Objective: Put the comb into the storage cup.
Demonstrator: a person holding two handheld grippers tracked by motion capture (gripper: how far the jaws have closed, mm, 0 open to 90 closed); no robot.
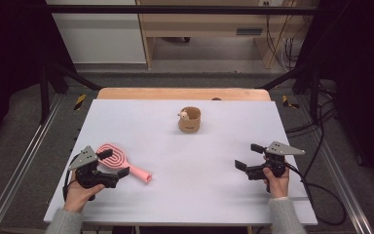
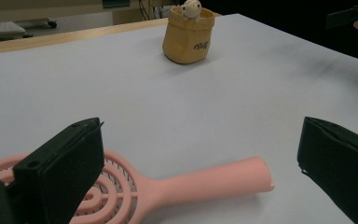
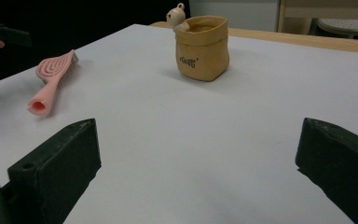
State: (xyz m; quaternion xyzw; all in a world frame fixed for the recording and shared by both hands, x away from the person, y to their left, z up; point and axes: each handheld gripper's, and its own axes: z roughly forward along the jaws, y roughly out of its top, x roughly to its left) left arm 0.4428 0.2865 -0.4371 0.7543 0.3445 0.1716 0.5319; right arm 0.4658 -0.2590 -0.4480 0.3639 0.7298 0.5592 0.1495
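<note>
pink plastic hairbrush (image 2: 168,186) lies under my left gripper (image 1: 113,163), both grippers' jaws spread wide and empty, so i'd lower squarely over its handle before closing, right gripper (image 1: 249,156) idle.

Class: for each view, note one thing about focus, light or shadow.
High view: even light on the table, dark surroundings. Left gripper view: the brush is near and soft-edged, its own jaws blurred. Right gripper view: the pouch is fairly sharp, with a faint shadow.

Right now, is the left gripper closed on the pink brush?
No, the left gripper is open over the pink brush, which lies flat on the table.
</note>
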